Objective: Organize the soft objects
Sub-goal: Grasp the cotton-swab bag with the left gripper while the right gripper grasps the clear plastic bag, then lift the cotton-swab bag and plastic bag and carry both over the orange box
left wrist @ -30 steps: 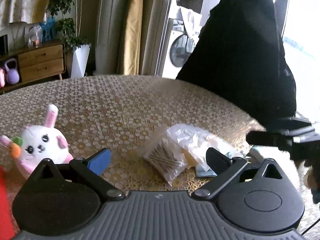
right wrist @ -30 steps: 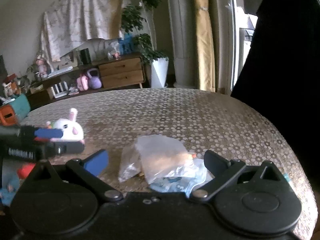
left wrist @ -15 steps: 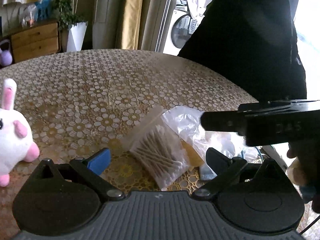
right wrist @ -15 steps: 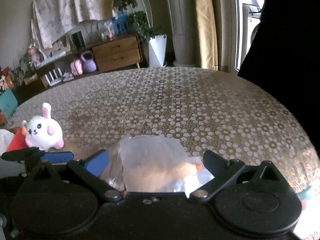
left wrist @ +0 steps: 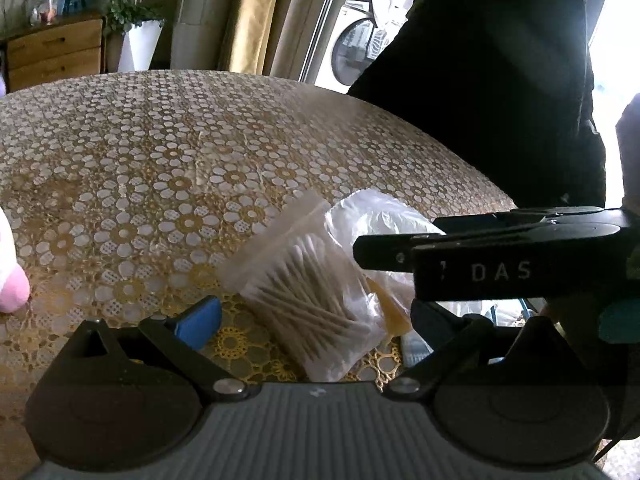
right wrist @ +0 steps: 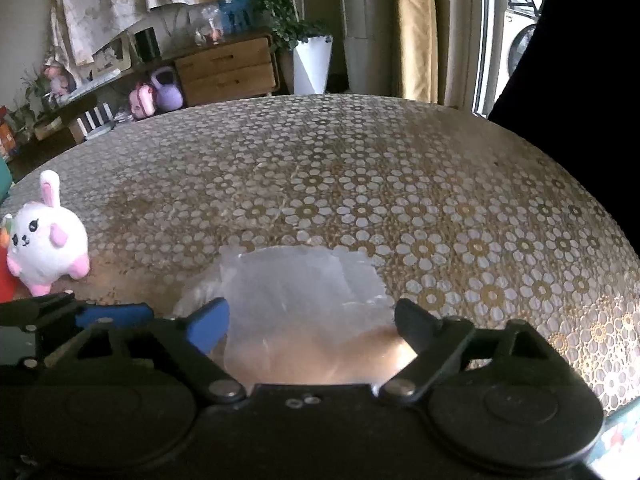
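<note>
Your right gripper [right wrist: 312, 320] has moved closer over the clear bag [right wrist: 304, 280], fingers apart; your left gripper [left wrist: 316, 320] is apart too. Squeeze the bag next.

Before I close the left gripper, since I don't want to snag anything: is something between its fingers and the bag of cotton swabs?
Nothing lies between the open left gripper and the bag of cotton swabs. The right gripper reaches in from the side over the clear plastic bag next to it, close to the left gripper's black finger.
</note>
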`<state>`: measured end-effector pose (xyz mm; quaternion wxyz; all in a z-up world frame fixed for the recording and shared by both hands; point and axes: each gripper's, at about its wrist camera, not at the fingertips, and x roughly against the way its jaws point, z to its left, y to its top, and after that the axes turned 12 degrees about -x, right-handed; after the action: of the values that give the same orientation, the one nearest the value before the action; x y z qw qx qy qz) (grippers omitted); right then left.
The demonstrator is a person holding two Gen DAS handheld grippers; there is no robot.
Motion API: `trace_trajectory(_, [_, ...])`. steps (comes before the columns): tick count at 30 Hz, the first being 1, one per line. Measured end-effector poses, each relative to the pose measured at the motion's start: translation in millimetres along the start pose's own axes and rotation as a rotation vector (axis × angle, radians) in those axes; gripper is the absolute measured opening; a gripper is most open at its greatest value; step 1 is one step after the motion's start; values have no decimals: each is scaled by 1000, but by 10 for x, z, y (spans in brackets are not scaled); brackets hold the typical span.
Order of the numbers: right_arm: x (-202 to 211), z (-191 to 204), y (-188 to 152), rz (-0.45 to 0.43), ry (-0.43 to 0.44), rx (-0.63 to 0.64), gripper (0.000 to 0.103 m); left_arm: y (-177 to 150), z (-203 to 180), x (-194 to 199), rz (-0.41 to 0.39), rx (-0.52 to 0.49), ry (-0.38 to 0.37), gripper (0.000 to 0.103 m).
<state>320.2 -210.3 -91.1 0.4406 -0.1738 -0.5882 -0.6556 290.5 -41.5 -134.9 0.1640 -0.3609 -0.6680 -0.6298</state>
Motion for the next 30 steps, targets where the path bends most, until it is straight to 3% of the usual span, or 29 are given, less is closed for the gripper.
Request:
trace_trajectory(3, [-5, -26, 3, -7, -6, -6, 78, -14, 24, -6, -4, 11, -11, 99])
trace_trajectory(12, [47, -107, 3, -17, -33, -26, 55, -21, 43, 25, -8, 23, -35, 71])
trace_trajectory(19, [104, -103, -15, -38, -65, -2, 31, -3, 40, 61, -17, 23, -38, 50])
trace_trajectory(21, [140, -84, -20, -54, -79, 12, 20, 10, 34, 78, -22, 20, -38, 46])
trace_trajectory(24, [211, -82, -7, -66, -72, 16, 13, 8, 35, 110, -26, 12, -32, 43])
trace_trajectory(26, [255, -79, -9, -75, -70, 17, 3, -2, 55, 134, -25, 23, -31, 41])
trace_trajectory(30, [378, -80, -12, -122, -70, 15, 1, -3, 97, 221, -37, 30, -20, 38])
